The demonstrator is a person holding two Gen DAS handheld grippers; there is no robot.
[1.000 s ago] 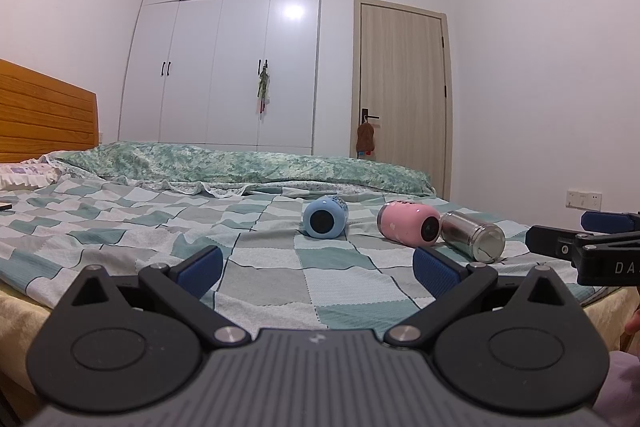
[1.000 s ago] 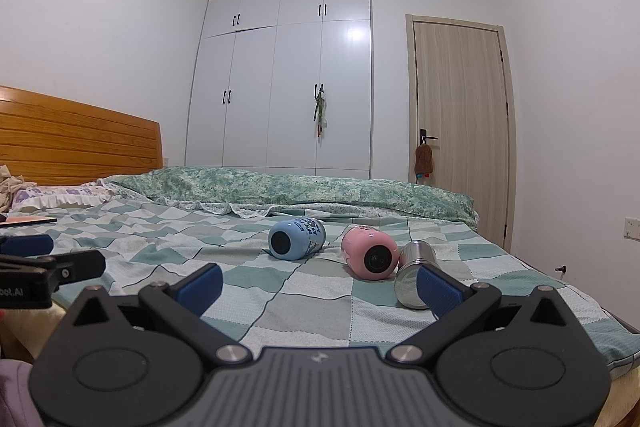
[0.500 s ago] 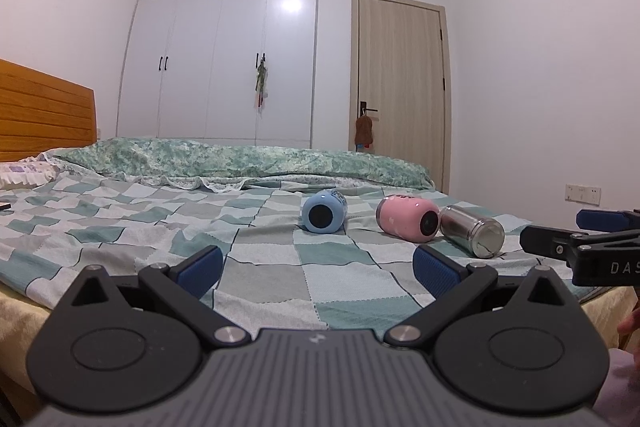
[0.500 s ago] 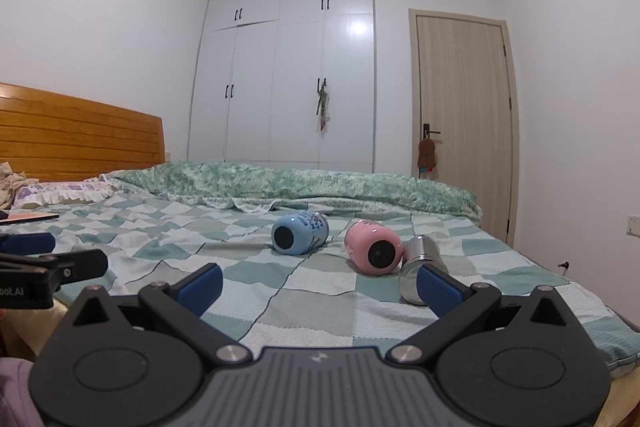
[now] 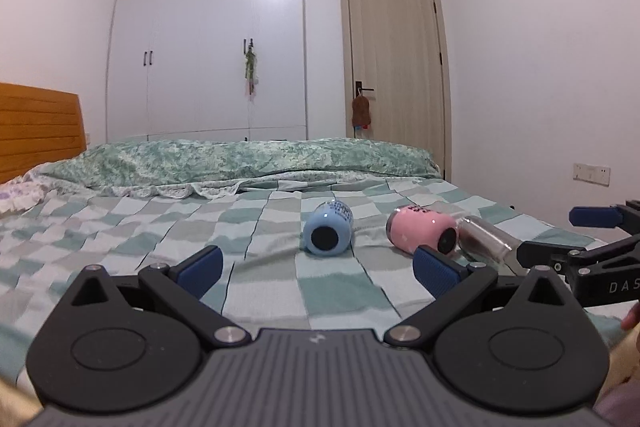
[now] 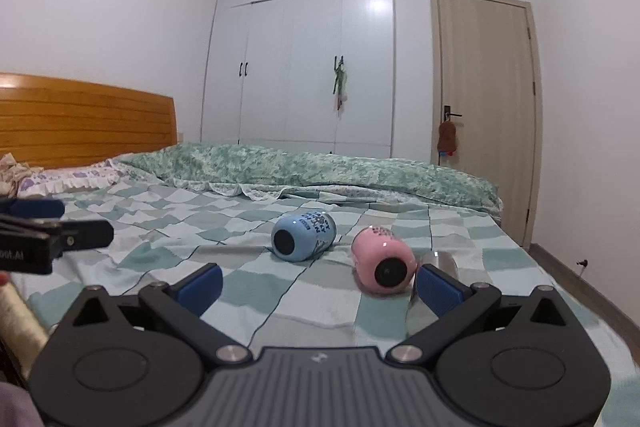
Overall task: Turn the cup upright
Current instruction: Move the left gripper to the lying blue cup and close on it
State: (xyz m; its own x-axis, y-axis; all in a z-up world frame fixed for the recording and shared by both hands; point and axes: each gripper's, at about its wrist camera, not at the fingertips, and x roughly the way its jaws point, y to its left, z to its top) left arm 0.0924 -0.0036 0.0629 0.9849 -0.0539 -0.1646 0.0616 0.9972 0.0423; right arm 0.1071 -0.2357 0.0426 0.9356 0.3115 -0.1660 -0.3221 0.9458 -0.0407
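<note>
Cups all lie on their sides mid-bed: blue cup (image 5: 329, 233), pink cup (image 5: 422, 233), and what seems a steel cup (image 5: 486, 241), partly hidden. My left gripper (image 5: 318, 269) and right gripper (image 6: 320, 285) hover short, jaws wide, empty. Nothing flipped yet.

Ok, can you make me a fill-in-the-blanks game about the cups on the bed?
1. The blue cup lies on its ____.
2. The cup between the blue cup and the metal cup is ____.
3. The left gripper has its fingers ____, holding nothing.
4. All three cups rest on the checked ____.

Missing words: side; pink; open; bed
</note>
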